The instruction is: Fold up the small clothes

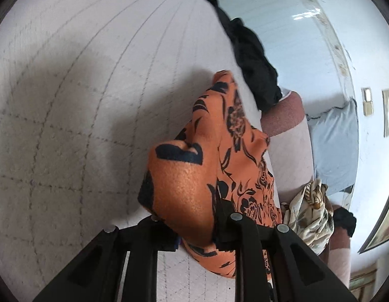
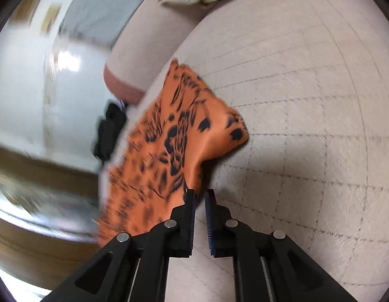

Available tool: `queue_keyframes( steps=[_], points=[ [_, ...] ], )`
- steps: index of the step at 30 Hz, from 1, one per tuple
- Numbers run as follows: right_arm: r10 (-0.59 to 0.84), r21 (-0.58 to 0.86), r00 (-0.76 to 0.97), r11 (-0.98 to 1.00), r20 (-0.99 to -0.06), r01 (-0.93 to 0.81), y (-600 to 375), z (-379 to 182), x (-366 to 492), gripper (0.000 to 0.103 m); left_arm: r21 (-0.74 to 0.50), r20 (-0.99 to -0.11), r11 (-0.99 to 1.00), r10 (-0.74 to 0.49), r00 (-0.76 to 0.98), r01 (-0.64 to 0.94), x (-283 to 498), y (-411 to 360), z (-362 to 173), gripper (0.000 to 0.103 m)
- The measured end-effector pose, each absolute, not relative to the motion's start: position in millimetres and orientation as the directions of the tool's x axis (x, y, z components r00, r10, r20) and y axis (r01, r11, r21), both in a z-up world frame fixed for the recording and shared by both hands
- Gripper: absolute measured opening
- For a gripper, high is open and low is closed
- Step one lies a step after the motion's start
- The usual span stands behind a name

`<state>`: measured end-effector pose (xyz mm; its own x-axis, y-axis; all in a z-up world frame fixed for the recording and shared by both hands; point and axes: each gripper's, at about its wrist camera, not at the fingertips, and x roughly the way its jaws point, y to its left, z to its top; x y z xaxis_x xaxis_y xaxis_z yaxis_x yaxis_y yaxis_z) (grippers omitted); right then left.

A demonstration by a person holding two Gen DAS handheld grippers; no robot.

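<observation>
On the pale quilted, grid-stitched mattress [image 2: 307, 100], my left gripper [image 1: 194, 226] and right gripper [image 2: 199, 196] each pinch, nearly closed, a fold of the silky orange black-flowered garment [image 2: 169, 138].

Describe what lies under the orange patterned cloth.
The orange patterned cloth lies over the quilted white bedcover, near its edge. Whatever is directly beneath its folds is covered.

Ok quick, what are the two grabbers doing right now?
Left gripper: shut on the orange fabric with black floral print.
Right gripper: jaws nearly closed, pinching an edge of the same orange fabric.
</observation>
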<state>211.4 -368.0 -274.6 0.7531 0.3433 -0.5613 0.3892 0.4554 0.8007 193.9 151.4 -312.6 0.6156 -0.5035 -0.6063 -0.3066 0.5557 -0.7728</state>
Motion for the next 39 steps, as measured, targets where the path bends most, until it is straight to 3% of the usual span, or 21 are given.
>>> queue_keyframes(
  steps=[1,2,3,4,6,11,13,15,17,19,22,27,30,35,37,39],
  points=[
    [0.315,0.810,0.775,0.432,-0.548,0.398,-376.6,-275.4,208.2,0.019,-0.774,-0.606,0.554,-0.508,0.612,-0.306,193.5,152.1,-313.2,0.021],
    [0.302,0.816,0.785,0.413,-0.541,0.403,-382.4,-276.7,207.2,0.042,-0.772,-0.607,0.559,-0.509,0.610,-0.303,194.0,151.7,-312.7,0.022],
    [0.306,0.839,0.800,0.368,-0.516,0.401,-389.3,-280.7,206.4,0.071,-0.766,-0.613,0.570,-0.505,0.608,-0.298,195.3,150.7,-311.3,0.023],
    [0.315,0.873,0.823,0.296,-0.472,0.388,-395.4,-286.8,204.5,0.076,-0.760,-0.618,0.579,-0.499,0.608,-0.296,197.7,149.0,-310.4,0.026],
    [0.324,0.899,0.843,0.239,-0.430,0.367,-399.1,-293.1,205.8,0.076,-0.756,-0.622,0.582,-0.494,0.608,-0.300,202.4,146.4,-309.7,0.029],
    [0.319,0.861,0.823,0.371,-0.470,0.348,-380.7,-289.9,243.4,0.074,-0.753,-0.621,0.584,-0.478,0.622,-0.303,207.2,144.4,-310.5,0.031],
    [0.310,0.829,0.803,0.429,-0.509,0.360,-370.6,-292.4,263.6,0.065,-0.745,-0.625,0.595,-0.467,0.626,-0.300,208.3,142.9,-309.4,0.031],
    [0.271,0.793,0.795,0.478,-0.543,0.378,-366.7,-296.8,279.5,0.030,-0.749,-0.620,0.591,-0.467,0.631,-0.299,211.5,142.7,-310.3,0.031],
    [0.241,0.795,0.810,0.469,-0.535,0.386,-374.1,-306.1,292.8,0.021,-0.756,-0.613,0.582,-0.468,0.637,-0.299,215.9,142.1,-311.7,0.031],
    [0.231,0.810,0.827,0.449,-0.513,0.377,-378.4,-308.6,295.4,0.019,-0.746,-0.620,0.593,-0.454,0.640,-0.302,218.4,141.4,-311.7,0.025],
    [0.168,0.737,0.831,0.576,-0.531,0.354,-362.6,-285.7,288.7,0.015,-0.749,-0.607,0.597,-0.446,0.657,-0.287,217.3,141.4,-305.3,0.020],
    [0.136,0.710,0.857,0.631,-0.497,0.312,-349.0,-250.5,255.2,0.014,-0.766,-0.565,0.603,-0.463,0.683,-0.225,198.0,144.9,-283.3,0.019],
    [0.116,0.689,0.859,0.654,-0.499,0.312,-341.2,-235.3,226.7,0.014,-0.758,-0.582,0.610,-0.470,0.663,-0.233,179.5,152.3,-280.4,0.019],
    [0.183,0.684,0.771,0.613,-0.610,0.396,-348.1,-258.9,189.0,0.015,-0.707,-0.675,0.633,-0.471,0.568,-0.315,185.6,158.4,-305.1,0.024],
    [0.247,0.691,0.703,0.560,-0.667,0.458,-354.4,-280.3,191.3,0.019,-0.743,-0.646,0.583,-0.494,0.581,-0.330,186.2,164.6,-310.6,0.026],
    [0.312,0.756,0.704,0.428,-0.638,0.495,-365.8,-292.0,186.0,0.028,-0.758,-0.631,0.563,-0.509,0.585,-0.328,186.6,167.4,-311.6,0.028]
  ],
)
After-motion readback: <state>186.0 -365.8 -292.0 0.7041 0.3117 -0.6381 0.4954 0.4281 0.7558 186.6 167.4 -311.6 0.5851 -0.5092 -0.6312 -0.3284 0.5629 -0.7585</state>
